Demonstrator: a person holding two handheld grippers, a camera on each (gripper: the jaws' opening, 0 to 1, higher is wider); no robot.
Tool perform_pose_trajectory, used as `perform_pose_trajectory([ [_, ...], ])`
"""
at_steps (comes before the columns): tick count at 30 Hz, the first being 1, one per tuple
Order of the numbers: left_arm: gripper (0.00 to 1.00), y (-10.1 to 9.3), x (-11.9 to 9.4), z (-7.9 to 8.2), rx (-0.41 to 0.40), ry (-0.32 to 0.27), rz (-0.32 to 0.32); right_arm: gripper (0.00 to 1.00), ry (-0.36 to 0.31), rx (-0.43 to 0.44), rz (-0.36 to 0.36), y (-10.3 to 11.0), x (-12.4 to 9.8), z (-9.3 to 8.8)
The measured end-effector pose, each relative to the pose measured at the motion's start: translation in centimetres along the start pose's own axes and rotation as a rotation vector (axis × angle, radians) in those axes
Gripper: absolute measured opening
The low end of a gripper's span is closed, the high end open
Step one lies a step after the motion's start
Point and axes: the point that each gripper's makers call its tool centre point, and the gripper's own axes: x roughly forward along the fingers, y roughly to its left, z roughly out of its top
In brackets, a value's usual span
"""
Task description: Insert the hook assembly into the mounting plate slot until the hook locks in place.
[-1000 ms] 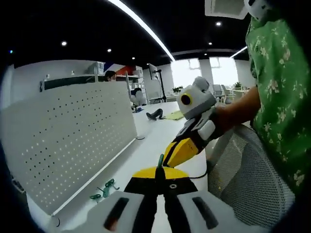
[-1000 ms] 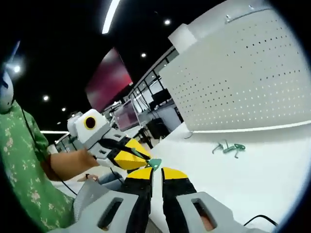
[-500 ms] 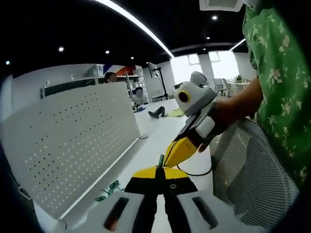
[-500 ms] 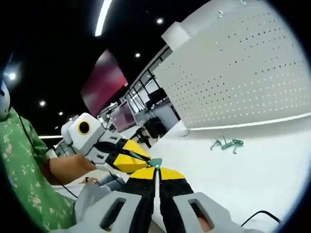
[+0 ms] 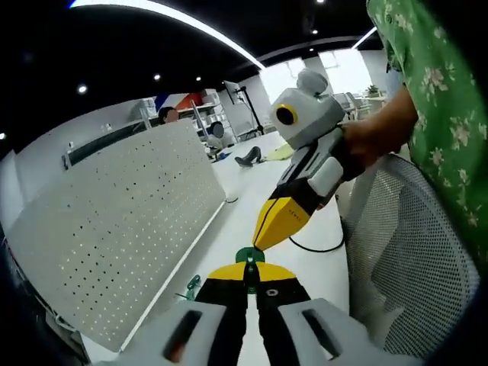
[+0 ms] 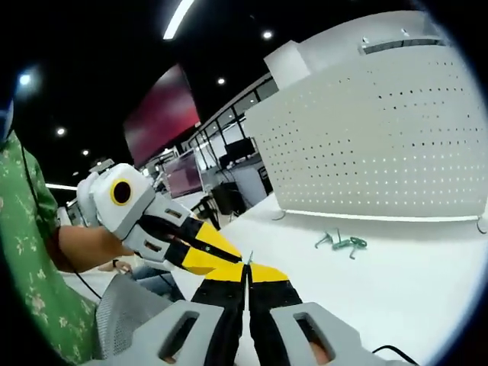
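A small green hook piece (image 5: 249, 255) sits at the tips of my left gripper (image 5: 251, 276), whose yellow-tipped jaws are shut on it. My right gripper (image 5: 279, 223) reaches in from the upper right, its yellow tip meeting the same green piece. In the right gripper view, my right gripper (image 6: 245, 273) is shut with a thin green sliver of the hook piece (image 6: 249, 258) at its tips. There my left gripper (image 6: 192, 245) touches that spot from the left. The white perforated mounting board (image 5: 114, 244) (image 6: 381, 145) stands upright on the white table.
Several loose green hooks (image 5: 191, 288) (image 6: 339, 242) lie on the table (image 6: 396, 282) at the board's foot. A grey mesh chair back (image 5: 412, 259) stands at the right, beside a person in a green floral shirt (image 5: 435, 114). A black cable (image 5: 309, 248) crosses the table.
Both views have tilted and shifted with the hands. The two grippers stay tip to tip on the green piece, which now shows a broader face in the left gripper view and edge-on in the right gripper view.
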Motion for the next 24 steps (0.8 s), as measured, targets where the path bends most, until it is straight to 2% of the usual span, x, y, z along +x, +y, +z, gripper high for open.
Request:
perform_pose_trajectory([
  [13, 0.02, 0.0, -0.1, 0.1, -0.009, -0.008, 0.011, 0.0, -0.004, -0.016, -0.013, 0.0, -0.2, 0.2],
  [18, 0.02, 0.2, -0.1, 0.2, -0.058, -0.029, 0.012, 0.0, -0.012, -0.035, -0.011, 0.0, -0.2, 0.5],
  [20, 0.02, 0.3, -0.1, -0.1, -0.062, -0.022, 0.017, 0.0, -0.019, -0.074, -0.027, -0.2, -0.2, 0.8],
  [24, 0.02, 1.0, -0.3, -0.4, -0.126, -0.032, 0.039, 0.06, -0.029, -0.091, -0.037, -0.6, -0.3, 1.3],
])
